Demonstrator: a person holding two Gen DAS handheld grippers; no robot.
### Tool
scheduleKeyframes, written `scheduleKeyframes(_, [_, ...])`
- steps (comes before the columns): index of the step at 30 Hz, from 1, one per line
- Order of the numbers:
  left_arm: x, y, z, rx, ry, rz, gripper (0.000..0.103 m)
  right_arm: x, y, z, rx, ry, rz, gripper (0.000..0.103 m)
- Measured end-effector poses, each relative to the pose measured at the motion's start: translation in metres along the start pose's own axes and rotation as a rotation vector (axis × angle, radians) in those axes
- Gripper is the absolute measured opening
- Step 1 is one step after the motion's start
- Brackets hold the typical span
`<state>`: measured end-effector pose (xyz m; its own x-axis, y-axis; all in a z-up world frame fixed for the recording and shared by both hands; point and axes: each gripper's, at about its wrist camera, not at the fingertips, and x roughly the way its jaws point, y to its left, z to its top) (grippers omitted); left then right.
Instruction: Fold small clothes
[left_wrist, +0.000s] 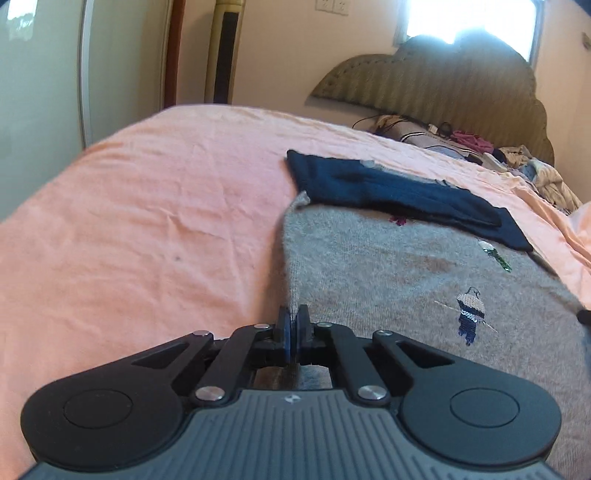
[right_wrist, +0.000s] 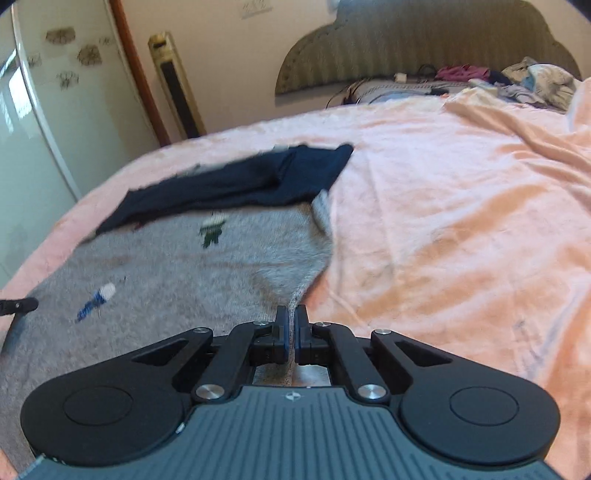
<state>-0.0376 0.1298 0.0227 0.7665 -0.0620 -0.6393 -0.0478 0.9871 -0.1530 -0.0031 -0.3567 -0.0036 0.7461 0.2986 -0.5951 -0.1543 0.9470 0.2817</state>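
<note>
A navy garment (left_wrist: 399, 195) lay across my grey sweater's (left_wrist: 406, 280) upper part; loose clothes (right_wrist: 532, 83) cluttered upper right. My left gripper (left_wrist: 294, 323) and right gripper (right_wrist: 291, 325) pinched its edges.

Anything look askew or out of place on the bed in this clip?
The grey knitted garment lies spread on the pink bedsheet, its far dark navy part rumpled and uneven rather than flat. A heap of loose clothes clutters the headboard end. Both grippers pinch the garment's near corners; nothing looks damaged.
</note>
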Motion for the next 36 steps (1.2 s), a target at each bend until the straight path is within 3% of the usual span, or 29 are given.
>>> scheduleKeyframes(2, [0.008,0.006,-0.009,-0.008,0.046,-0.002,0.003,0.008,-0.009,-0.011,0.040,0.030,0.009,0.007])
scheduleKeyframes(4, [0.005,0.009,-0.016,-0.030,0.036,-0.016,0.004,0.003,-0.008,-0.011,0.076,0.033,0.017,0.012])
scheduleKeyframes(5, [0.000,0.011,-0.016,-0.055,0.047,-0.038,0.008,-0.003,-0.009,-0.010,0.114,0.046,0.039,0.032])
scheduleKeyframes(6, [-0.005,0.014,-0.017,-0.098,0.074,-0.085,0.017,-0.010,-0.009,-0.011,0.144,0.051,0.081,0.062])
scheduleKeyframes(7, [-0.011,0.020,-0.020,-0.153,0.096,-0.146,0.026,-0.018,-0.008,-0.015,0.166,0.055,0.132,0.075])
scheduleKeyframes(8, [-0.016,0.026,-0.026,-0.215,0.115,-0.208,0.056,-0.025,-0.007,-0.019,0.180,0.073,0.174,0.092])
scheduleKeyframes(9, [-0.020,0.030,-0.033,-0.259,0.123,-0.263,0.073,-0.029,-0.007,-0.023,0.201,0.098,0.204,0.090])
scheduleKeyframes(11, [-0.026,0.029,-0.042,-0.279,0.127,-0.307,0.072,-0.029,-0.009,-0.033,0.267,0.146,0.280,0.083])
scheduleKeyframes(12, [-0.026,0.026,-0.042,-0.263,0.118,-0.293,0.062,-0.028,-0.008,-0.036,0.263,0.144,0.290,0.073])
scheduleKeyframes(13, [-0.024,0.023,-0.042,-0.246,0.115,-0.267,0.044,-0.026,-0.005,-0.036,0.247,0.149,0.279,0.064])
scheduleKeyframes(14, [-0.017,0.022,-0.041,-0.240,0.144,-0.238,0.006,-0.021,-0.007,-0.036,0.256,0.173,0.259,0.027])
scheduleKeyframes(15, [-0.013,0.026,-0.039,-0.261,0.158,-0.242,0.005,-0.017,-0.011,-0.036,0.285,0.195,0.248,0.010])
scheduleKeyframes(16, [-0.014,0.029,-0.036,-0.259,0.161,-0.230,0.004,-0.019,-0.014,-0.037,0.288,0.183,0.257,0.010])
scheduleKeyframes(18, [-0.027,0.032,-0.031,-0.197,0.131,-0.157,0.004,-0.032,-0.021,-0.036,0.258,0.155,0.195,0.009])
scheduleKeyframes(21, [-0.028,0.044,-0.036,-0.183,0.164,-0.155,0.005,-0.040,-0.041,-0.047,0.321,0.141,0.214,0.007])
scheduleKeyframes(23, [-0.031,0.044,-0.042,-0.177,0.139,-0.167,0.008,-0.042,-0.038,-0.050,0.328,0.125,0.204,0.007])
scheduleKeyframes(25, [-0.038,0.045,-0.044,-0.225,0.170,-0.232,0.013,-0.049,-0.033,-0.051,0.346,0.146,0.229,0.022])
scheduleKeyframes(26, [-0.041,0.048,-0.048,-0.253,0.193,-0.286,0.026,-0.056,-0.032,-0.052,0.350,0.156,0.271,0.044])
scheduleKeyframes(27, [-0.047,0.050,-0.052,-0.281,0.207,-0.334,0.046,-0.062,-0.029,-0.055,0.344,0.169,0.317,0.067])
scheduleKeyframes(29, [-0.058,0.051,-0.066,-0.333,0.201,-0.399,0.059,-0.070,-0.023,-0.061,0.330,0.229,0.378,0.078])
scheduleKeyframes(31, [-0.062,0.045,-0.075,-0.342,0.201,-0.406,0.058,-0.074,-0.017,-0.069,0.328,0.251,0.396,0.078])
scheduleKeyframes(32, [-0.064,0.042,-0.077,-0.343,0.186,-0.390,0.053,-0.074,-0.016,-0.071,0.336,0.254,0.399,0.072])
scheduleKeyframes(33, [-0.062,0.038,-0.078,-0.334,0.188,-0.376,0.012,-0.072,-0.015,-0.072,0.334,0.272,0.388,0.044])
scheduleKeyframes(34, [-0.056,0.036,-0.079,-0.325,0.222,-0.350,0.006,-0.068,-0.014,-0.074,0.324,0.305,0.353,0.019])
scheduleKeyframes(35, [-0.055,0.038,-0.079,-0.331,0.218,-0.346,0.005,-0.067,-0.015,-0.075,0.309,0.303,0.344,0.010])
scheduleKeyframes(36, [-0.059,0.038,-0.077,-0.307,0.208,-0.322,0.005,-0.070,-0.016,-0.075,0.297,0.292,0.351,0.010])
